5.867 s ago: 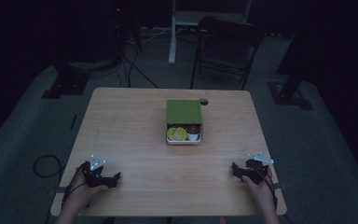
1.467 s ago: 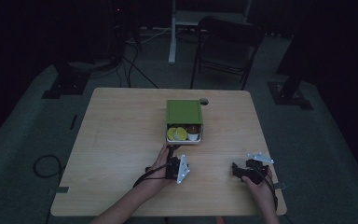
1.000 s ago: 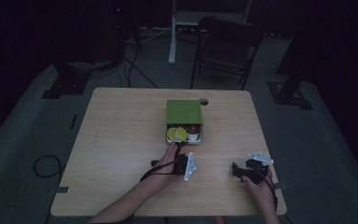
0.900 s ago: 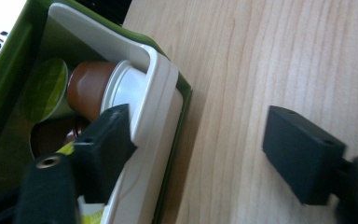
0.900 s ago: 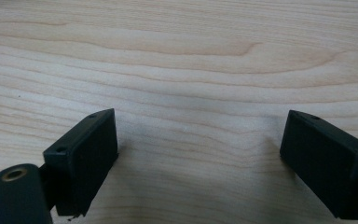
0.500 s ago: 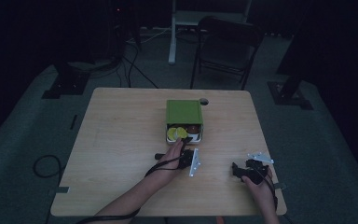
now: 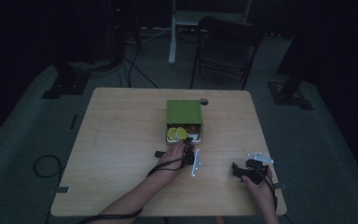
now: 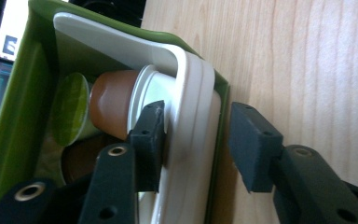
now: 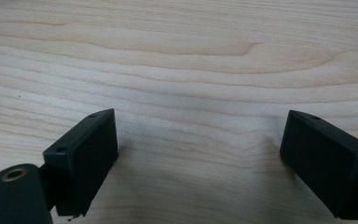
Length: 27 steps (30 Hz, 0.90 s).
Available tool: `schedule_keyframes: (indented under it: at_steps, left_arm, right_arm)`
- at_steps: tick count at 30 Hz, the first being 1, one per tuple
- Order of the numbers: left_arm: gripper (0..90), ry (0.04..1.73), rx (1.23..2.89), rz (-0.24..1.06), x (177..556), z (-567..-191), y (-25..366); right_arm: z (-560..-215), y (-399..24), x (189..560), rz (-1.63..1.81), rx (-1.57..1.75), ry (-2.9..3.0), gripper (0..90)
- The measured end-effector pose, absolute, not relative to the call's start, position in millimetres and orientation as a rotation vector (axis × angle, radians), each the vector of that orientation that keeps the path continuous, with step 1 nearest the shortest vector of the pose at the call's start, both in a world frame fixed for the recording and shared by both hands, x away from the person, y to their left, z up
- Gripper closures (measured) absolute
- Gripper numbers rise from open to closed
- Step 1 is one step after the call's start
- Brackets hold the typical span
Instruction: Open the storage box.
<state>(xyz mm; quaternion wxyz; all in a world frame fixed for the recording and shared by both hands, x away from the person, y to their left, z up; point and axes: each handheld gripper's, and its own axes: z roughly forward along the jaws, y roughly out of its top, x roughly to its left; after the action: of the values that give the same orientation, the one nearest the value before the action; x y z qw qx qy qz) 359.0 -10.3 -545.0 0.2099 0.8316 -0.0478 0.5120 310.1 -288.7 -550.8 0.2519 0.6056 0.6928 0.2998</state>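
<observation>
High view: the wooden table [image 7: 121, 140] carries a green box [image 7: 184, 112] near its middle, lid shut over the far part, with a white inner tray [image 7: 197, 136] slid partly out toward the person. The left gripper [image 7: 189, 150] has come right up to that tray's near edge, while the right gripper [image 7: 238, 171] rests well apart on bare wood, jaws spread wide with nothing between them, as the right gripper view confirms. In the left gripper view the jaws have just been closing around the tray's front wall [image 8: 191, 140] and the green box's edge [image 8: 216, 154] — one pad sits inside, against the white rim, but the other pad stands off from the green edge with a clear gap, so I judge the grip is not yet made. The work looks early: the reach is done, the pinch is under way, and pulling the tray farther out or emptying it is all still ahead. Inside the tray lie small capsules on their sides — a brown capsule [image 8: 114, 105] touching the inner pad, a green-yellow capsule [image 8: 70, 109] beside it, and a darker one below that I can't make out well.
</observation>
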Motion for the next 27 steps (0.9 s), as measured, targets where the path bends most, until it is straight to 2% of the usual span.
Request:
schedule_keyframes:
  at_steps: [8,27]
  left_arm:
    - [70.4,-0.195,2.303,1.516,359.1,-546.5,-10.1]
    - [72.3,-0.239,2.354,1.531,354.3,-542.7,-12.9]
  right_arm:
    - [-550.7,-288.7,310.1,0.815,1.648,1.884,10.6]
    - [-550.8,-288.7,310.1,0.815,1.647,1.884,10.6]
